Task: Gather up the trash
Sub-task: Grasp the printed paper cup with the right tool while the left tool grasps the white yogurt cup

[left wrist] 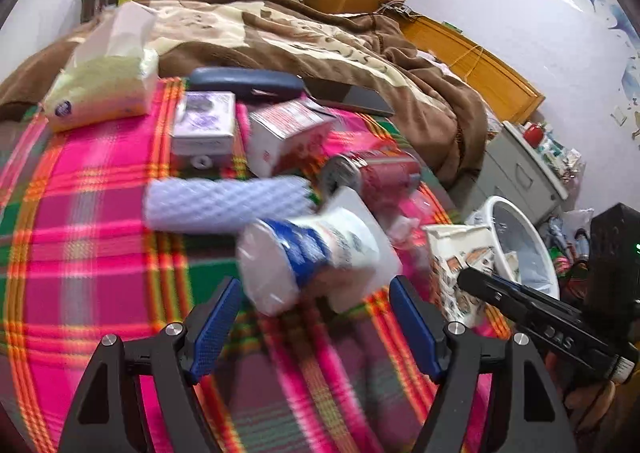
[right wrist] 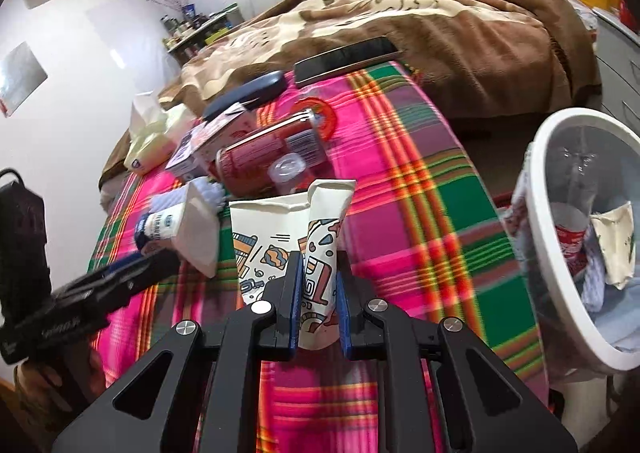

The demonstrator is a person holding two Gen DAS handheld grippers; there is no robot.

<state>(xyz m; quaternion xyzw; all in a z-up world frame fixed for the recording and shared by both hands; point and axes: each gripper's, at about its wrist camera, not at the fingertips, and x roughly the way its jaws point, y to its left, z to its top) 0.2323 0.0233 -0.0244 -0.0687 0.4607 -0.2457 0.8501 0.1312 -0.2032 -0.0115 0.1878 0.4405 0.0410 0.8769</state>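
Observation:
A crushed paper cup [right wrist: 280, 249] with cartoon print stands pinched between the blue pads of my right gripper [right wrist: 318, 293], which is shut on it above the plaid blanket. The left wrist view shows that cup [left wrist: 452, 265] at the right, beside the white bin [left wrist: 538, 237]. My left gripper [left wrist: 316, 317] is open, its pads [left wrist: 218, 317] apart and touching nothing. Just ahead of its tips a white and blue cup [left wrist: 304, 257] lies on its side against a white card. A red can [left wrist: 380, 173] lies further back.
On the plaid blanket [left wrist: 80, 213] lie a white foam sleeve [left wrist: 228, 205], a red and white box [left wrist: 288, 133], a purple box [left wrist: 204, 121], a tissue pack [left wrist: 104, 89], a dark case [left wrist: 244, 81] and a phone [right wrist: 344, 61]. The bin [right wrist: 568, 117] beside the bed holds some trash.

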